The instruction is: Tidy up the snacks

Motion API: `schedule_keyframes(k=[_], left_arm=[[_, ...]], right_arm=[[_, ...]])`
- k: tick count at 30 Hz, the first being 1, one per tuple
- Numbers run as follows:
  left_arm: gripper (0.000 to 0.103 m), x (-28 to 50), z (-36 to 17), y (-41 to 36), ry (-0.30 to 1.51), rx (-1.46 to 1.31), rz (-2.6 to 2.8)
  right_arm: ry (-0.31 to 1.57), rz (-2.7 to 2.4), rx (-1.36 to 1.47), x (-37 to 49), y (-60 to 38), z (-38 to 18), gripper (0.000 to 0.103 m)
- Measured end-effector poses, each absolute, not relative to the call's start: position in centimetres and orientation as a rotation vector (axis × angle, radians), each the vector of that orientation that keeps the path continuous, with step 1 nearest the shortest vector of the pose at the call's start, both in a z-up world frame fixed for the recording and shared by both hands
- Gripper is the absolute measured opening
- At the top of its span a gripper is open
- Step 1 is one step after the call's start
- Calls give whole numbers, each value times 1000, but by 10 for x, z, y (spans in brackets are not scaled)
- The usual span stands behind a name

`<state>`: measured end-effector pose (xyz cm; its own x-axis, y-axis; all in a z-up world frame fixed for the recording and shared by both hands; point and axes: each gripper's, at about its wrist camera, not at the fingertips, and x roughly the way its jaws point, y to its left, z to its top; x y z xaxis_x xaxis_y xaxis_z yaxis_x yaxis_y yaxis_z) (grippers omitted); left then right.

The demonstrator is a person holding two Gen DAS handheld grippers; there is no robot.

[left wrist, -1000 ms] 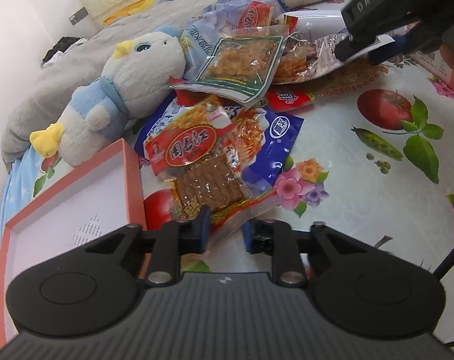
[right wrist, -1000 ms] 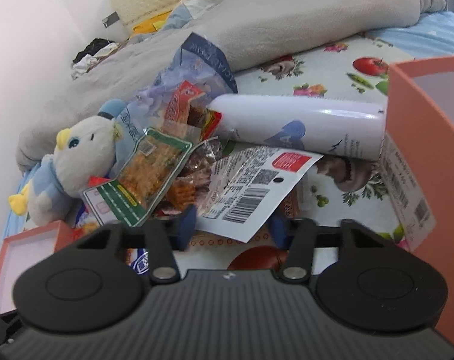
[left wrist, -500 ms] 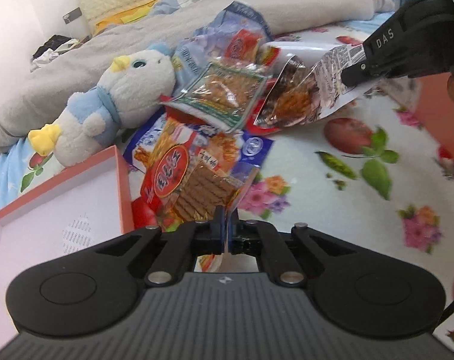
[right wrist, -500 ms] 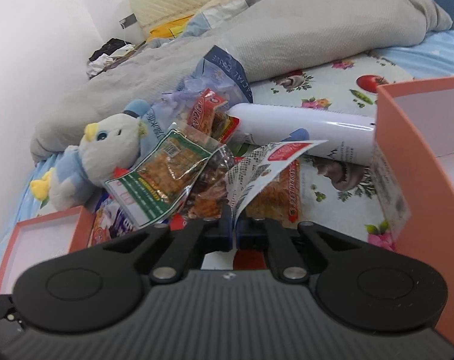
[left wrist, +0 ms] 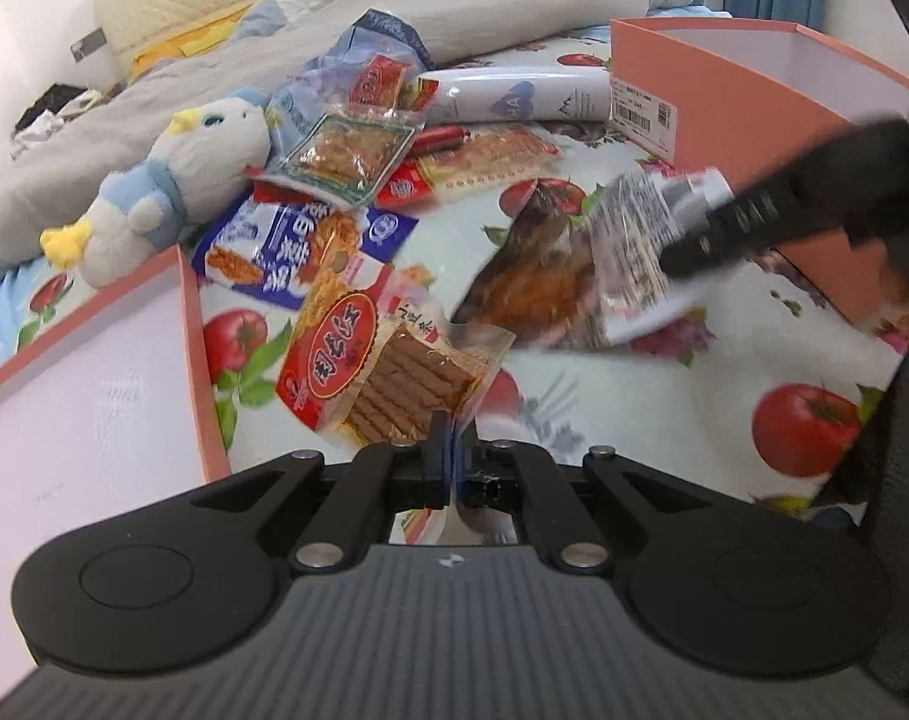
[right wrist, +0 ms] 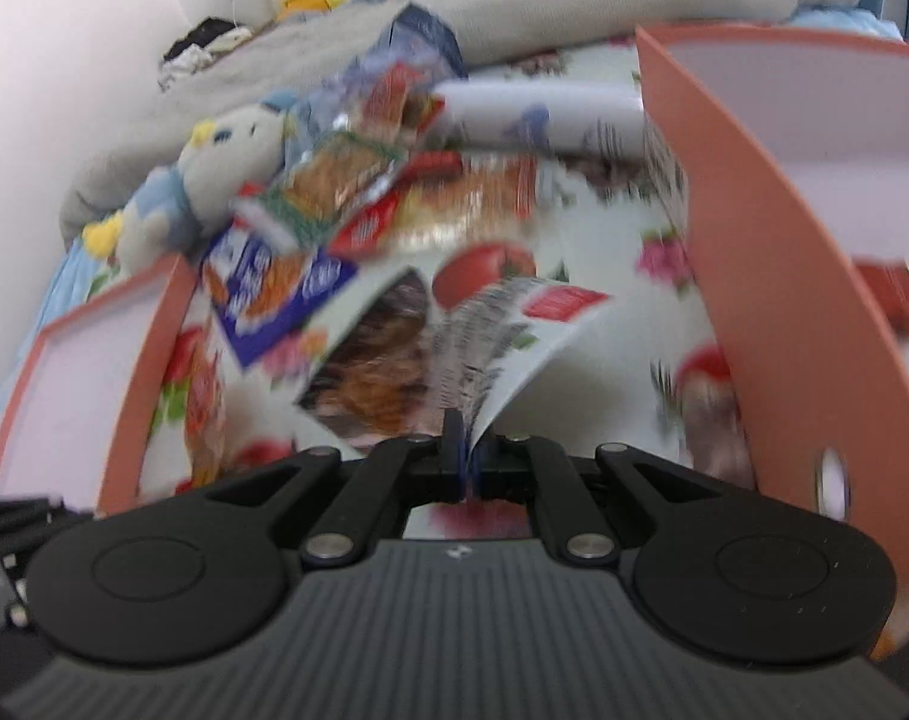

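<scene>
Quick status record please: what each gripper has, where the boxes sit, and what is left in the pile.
left gripper: shut on the red-label snack pack, pinched at its edge
right gripper: shut on the white-backed snack pack, pinched at its corner
deep orange box: open, to the right of the pile
shallow orange lid: to the left, beside the plush toy
pile: blue snack bag, green-edged pack, white pouch lie on the tomato-print cloth
</scene>
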<state>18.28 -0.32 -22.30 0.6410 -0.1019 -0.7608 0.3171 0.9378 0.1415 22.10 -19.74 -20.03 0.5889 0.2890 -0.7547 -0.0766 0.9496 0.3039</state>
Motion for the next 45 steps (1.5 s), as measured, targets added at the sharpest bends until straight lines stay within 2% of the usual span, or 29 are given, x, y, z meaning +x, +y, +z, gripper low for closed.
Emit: schedule_keyframes(k=[9,11,12,14,15,16,18,20,22,25,27,29,37,45], left_arm=[[3,166,-220,0,868,226,-233],[6,164,-217,3,876,206,-211],[12,162,-216,7,880,183,-198],[33,160,-214,14,893,122,-183],[54,158,-213,17,896,98,-178],[68,154,-212,20,893,74,-171],[71,147,-210,24,883,33,-159],[75,143,-210,28,895,-11,-155],[81,142,-210,31,896,-67,-138],[83,146,-210,37,895,-155,-121],[84,152,-212,40,896,-200,-89],[84,158,-214,43,906,-238,-66],[88,179,-225,35,960,-281,-56],[92,188,-234,38,988,-271,20]], right_arm=[[958,271,257,183,-196,-195,8],[959,289,247,179,-196,-194,9],[958,309,235,178,-196,-193,9],[965,337,206,174,-196,-192,10],[970,348,194,172,-197,-191,12],[976,352,182,169,-199,-192,14],[992,361,162,165,-203,-193,48],[1006,384,135,159,-206,-194,58],[1024,403,105,155,-206,-195,57],[1031,427,77,150,-206,-190,60],[1025,438,64,146,-206,-186,76],[1021,436,47,143,-207,-181,80],[962,436,-44,136,-211,-161,80],[892,502,-150,165,-186,-175,80]])
